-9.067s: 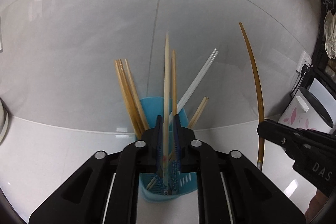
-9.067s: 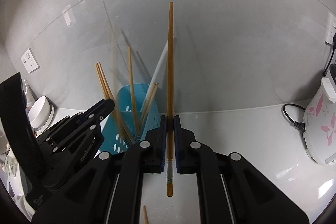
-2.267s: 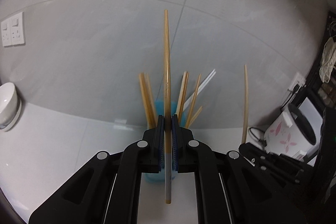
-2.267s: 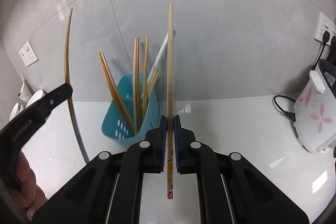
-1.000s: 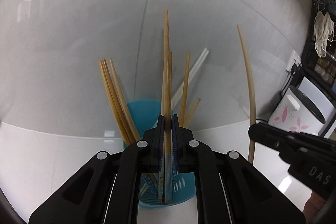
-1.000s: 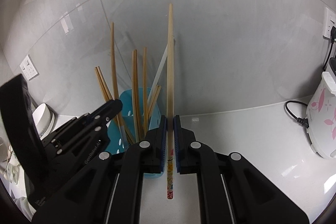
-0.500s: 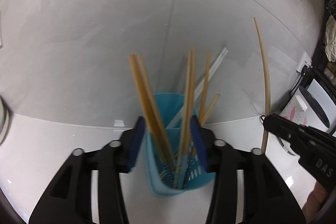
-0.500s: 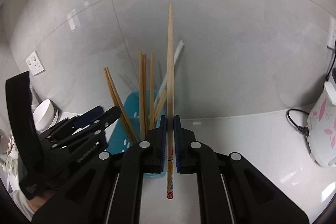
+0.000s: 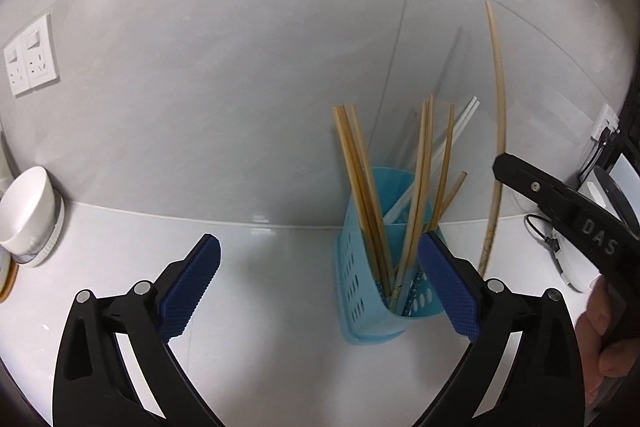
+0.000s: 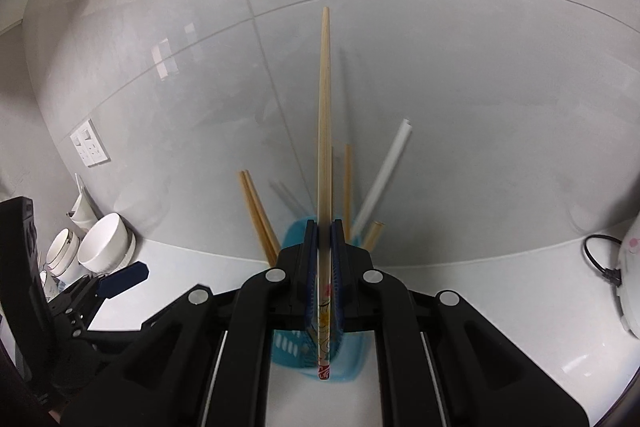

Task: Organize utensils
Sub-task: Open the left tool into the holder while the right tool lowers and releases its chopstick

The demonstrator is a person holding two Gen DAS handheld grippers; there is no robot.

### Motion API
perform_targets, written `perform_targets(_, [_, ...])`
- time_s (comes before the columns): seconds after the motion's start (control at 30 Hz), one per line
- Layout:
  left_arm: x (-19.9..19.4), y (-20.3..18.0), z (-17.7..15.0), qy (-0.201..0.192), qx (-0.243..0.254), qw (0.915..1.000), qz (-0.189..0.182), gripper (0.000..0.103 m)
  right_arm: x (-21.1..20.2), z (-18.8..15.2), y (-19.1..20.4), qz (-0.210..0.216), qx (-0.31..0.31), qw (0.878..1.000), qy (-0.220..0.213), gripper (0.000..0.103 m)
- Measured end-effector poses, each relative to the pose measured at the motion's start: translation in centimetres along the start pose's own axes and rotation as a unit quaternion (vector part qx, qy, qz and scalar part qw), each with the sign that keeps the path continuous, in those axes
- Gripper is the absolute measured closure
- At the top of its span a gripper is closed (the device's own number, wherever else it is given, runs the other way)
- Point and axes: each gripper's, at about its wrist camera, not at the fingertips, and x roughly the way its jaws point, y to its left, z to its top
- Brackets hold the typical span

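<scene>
Left gripper (image 9: 318, 265) has just let go – a second ago it was clamped on a wooden chopstick above the blue holder (image 9: 362, 301), and its jaws have just been opening; they now stand wide with nothing pressed between the blue pads (image 9: 192, 285). Released chopstick now stands in the holder with the other wooden chopsticks (image 9: 362, 187). Holder itself sits partly between the jaws, next to the right-hand pad, with no visible contact on either pad.

Holder landmark: upright on the white counter (image 9: 260, 339), against the grey tiled wall (image 9: 240, 67), perforated sides. Inside it – a bundle of wooden chopsticks fanned out and a pair of white chopsticks (image 9: 460, 125) leaning to the right.

Right gripper (image 10: 324, 267) is closed on one wooden chopstick with a printed end (image 10: 324, 155), held upright, tip up, printed end hanging below the pads. From the right wrist view it sits directly in front of the holder (holder mostly hidden behind the fingers). From the left wrist view the same chopstick is right of the holder, clear of it.

White bowl (image 9: 26, 211) well left of the holder, wall socket (image 9: 30, 61) above it. Rice cooker (image 10: 630, 279) and its cord well right of the holder.
</scene>
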Motion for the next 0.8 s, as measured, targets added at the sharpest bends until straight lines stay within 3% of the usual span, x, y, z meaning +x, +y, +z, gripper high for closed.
perform_targets(0.3, [0.7,1.1,-0.1,0.009,-0.01,0.9999,0.008,0.006,1.1,-0.8,0.7,0.005,0.0,0.999,-0.034,0.097])
perform_targets(0.8, [2.4,1.8,-0.7,0.026,-0.016,0.9994,0.019,0.006,3.9,-4.4,1.1,-0.02,-0.02,1.0,-0.008,0.097])
